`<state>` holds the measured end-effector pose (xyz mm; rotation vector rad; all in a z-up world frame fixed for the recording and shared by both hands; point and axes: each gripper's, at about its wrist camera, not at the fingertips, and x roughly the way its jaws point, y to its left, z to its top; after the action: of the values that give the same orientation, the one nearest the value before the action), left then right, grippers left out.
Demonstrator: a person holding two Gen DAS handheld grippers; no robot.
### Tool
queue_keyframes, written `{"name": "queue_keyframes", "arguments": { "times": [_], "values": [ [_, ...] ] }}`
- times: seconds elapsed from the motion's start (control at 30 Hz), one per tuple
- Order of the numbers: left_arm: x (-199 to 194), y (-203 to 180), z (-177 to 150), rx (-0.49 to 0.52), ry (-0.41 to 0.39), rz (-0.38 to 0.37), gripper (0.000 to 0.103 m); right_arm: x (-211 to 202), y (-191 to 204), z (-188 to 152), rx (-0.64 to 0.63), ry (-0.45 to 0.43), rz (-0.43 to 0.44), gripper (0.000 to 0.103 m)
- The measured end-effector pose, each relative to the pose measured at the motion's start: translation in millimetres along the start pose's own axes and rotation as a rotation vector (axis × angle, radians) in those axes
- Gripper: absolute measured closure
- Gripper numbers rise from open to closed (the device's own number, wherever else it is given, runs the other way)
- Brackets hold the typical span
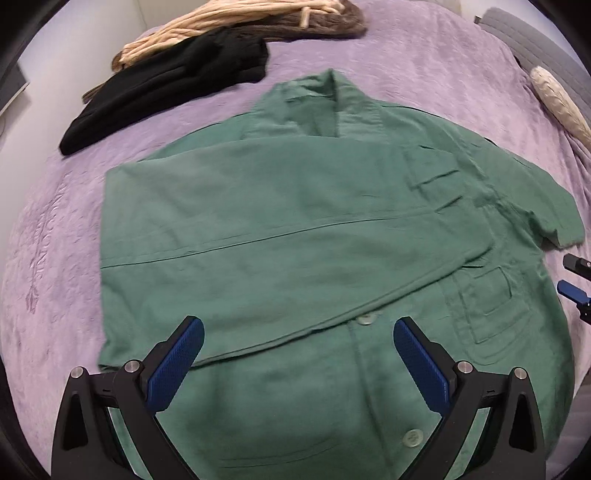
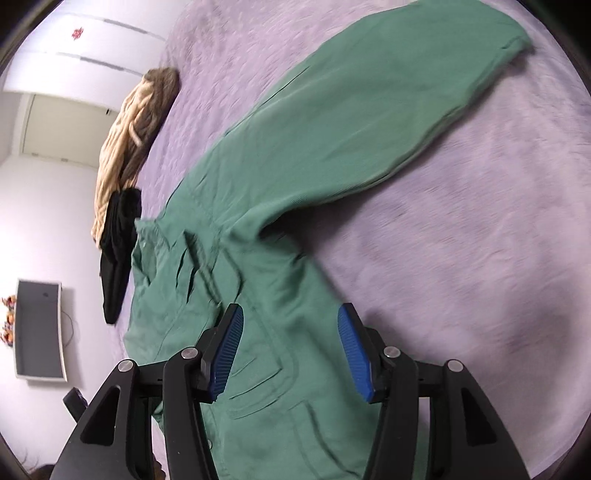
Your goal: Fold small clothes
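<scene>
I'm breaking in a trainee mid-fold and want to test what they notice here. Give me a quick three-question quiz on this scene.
1. True or false: the left gripper is shut on the green shirt.
2. Multiple choice: the shirt's long sleeve on the right gripper's side is A) folded across the body, B) stretched out on the purple bedspread, C) tucked under the collar.
3. Fill in: beyond the shirt's collar lies a ____ garment beside a beige one.

Key: 1 false, both grippers are open and hold nothing. 2 B. 3 black.
</scene>
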<state>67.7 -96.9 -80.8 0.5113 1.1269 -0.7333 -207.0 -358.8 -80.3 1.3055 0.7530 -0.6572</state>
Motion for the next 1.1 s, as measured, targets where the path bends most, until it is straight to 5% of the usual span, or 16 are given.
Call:
{"name": "queue_keyframes", "arguments": {
  "times": [0.37, 0.73, 0.8, 0.83, 1.1],
  "values": [
    [17.6, -131.3, 40.0, 0.088, -0.009, -0.093, 0.0, -39.1, -100.0, 80.3, 0.224, -0.164, 0.03, 0.045],
    [36.7, -180.7, 79.7, 0.018, -0.049, -0.077, 0.0, -26.3, -148.7, 174.5, 0.368, -0.254, 0.166, 0.045],
    [40.7, -183.6, 85.6, -0.003, -0.058, -0.069, 0.0, -20.8, -149.2, 183.5, 0.406, -0.251, 0.233, 0.065],
    [42.4, -184.1, 88.4, -0.012, -0.064, -0.064, 0.0, -18.7, -149.0, 186.7, 0.414, -0.243, 0.26, 0.099],
    [67.7, -215.1, 95.1, 0.018, -0.063, -0.078, 0.0, -37.9, -98.7, 209.6, 0.254, -0.225, 0.464, 0.099]
  ]
}}
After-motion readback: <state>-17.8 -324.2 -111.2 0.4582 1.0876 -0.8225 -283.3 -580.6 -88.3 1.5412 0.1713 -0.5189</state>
